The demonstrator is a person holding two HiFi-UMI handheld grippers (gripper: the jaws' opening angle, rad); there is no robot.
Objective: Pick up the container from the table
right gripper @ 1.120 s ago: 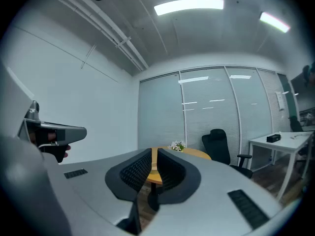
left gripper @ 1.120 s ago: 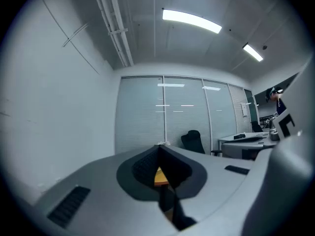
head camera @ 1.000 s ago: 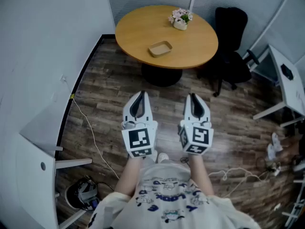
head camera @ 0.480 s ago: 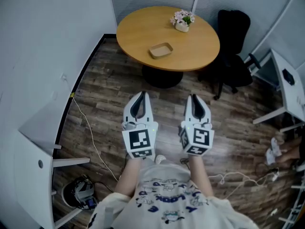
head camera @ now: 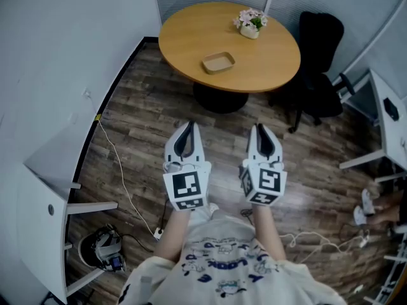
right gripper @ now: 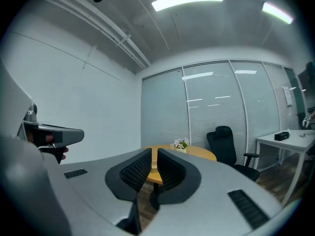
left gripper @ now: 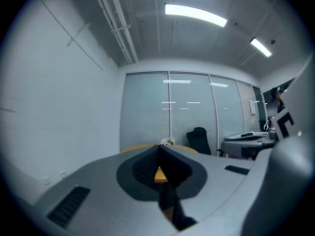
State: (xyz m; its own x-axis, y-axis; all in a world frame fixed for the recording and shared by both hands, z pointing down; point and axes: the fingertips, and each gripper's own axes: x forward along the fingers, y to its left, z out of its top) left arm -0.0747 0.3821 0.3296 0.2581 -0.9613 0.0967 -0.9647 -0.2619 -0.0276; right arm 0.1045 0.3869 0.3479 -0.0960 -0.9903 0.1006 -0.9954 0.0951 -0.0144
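Observation:
The container (head camera: 219, 62) is a shallow tan tray lying on the round wooden table (head camera: 191, 30), well ahead of both grippers. My left gripper (head camera: 186, 125) and right gripper (head camera: 259, 128) are held side by side over the wood floor, close to the person's body and pointing at the table. Both are shut and hold nothing. In the left gripper view the left gripper (left gripper: 159, 148) has its jaws meeting. In the right gripper view the right gripper (right gripper: 154, 151) shows only a thin slit between its pads. The container is hidden in both gripper views.
A small pot of flowers (head camera: 250, 23) stands at the table's far edge. A black office chair (head camera: 318, 62) sits right of the table, a white desk (head camera: 391, 116) at far right. White furniture (head camera: 44, 189) lines the left wall, and a cable (head camera: 121, 176) trails across the floor.
The head view has shifted a little, so the table and chair sit slightly further right in the picture. Both grippers keep the same place and stay shut.

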